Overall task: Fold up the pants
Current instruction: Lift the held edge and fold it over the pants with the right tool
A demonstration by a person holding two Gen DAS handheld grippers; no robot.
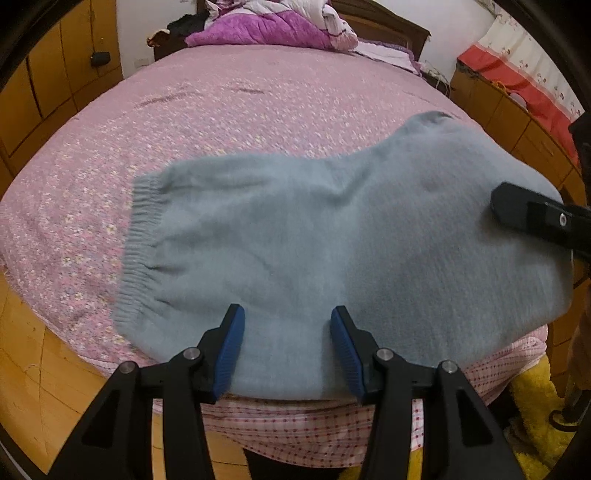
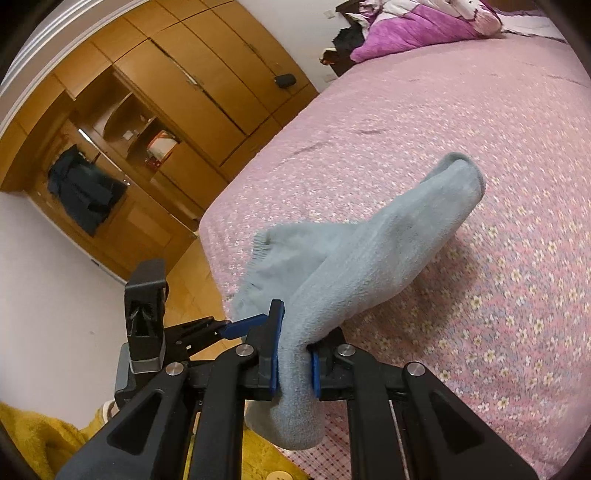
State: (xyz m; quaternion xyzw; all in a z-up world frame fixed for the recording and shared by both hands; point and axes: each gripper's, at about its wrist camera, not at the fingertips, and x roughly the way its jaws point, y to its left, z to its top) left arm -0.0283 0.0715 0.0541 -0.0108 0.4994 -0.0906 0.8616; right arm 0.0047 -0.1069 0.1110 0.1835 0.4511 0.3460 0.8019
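Note:
Light blue-grey fleece pants [image 1: 332,240] lie on the pink floral bedspread [image 1: 221,110] near the bed's front edge, ribbed waistband [image 1: 140,240] to the left. My left gripper [image 1: 288,317] hovers open over the near edge, blue pads apart with flat fabric showing between them. From the right, my right gripper [image 1: 532,218] reaches in over the cloth. In the right wrist view that gripper [image 2: 295,350] is shut on a bunched fold of the pants [image 2: 369,266] and holds it above the bed [image 2: 480,147]. The left gripper [image 2: 236,328] shows at the left beside the waistband.
A purple quilt [image 1: 266,29] is piled at the head of the bed. Wooden wardrobes [image 2: 184,92] stand along the left wall, a wooden cabinet [image 1: 509,110] at the right. Yellow fabric [image 1: 535,406] lies on the wood floor by the bed's checkered side [image 1: 295,424].

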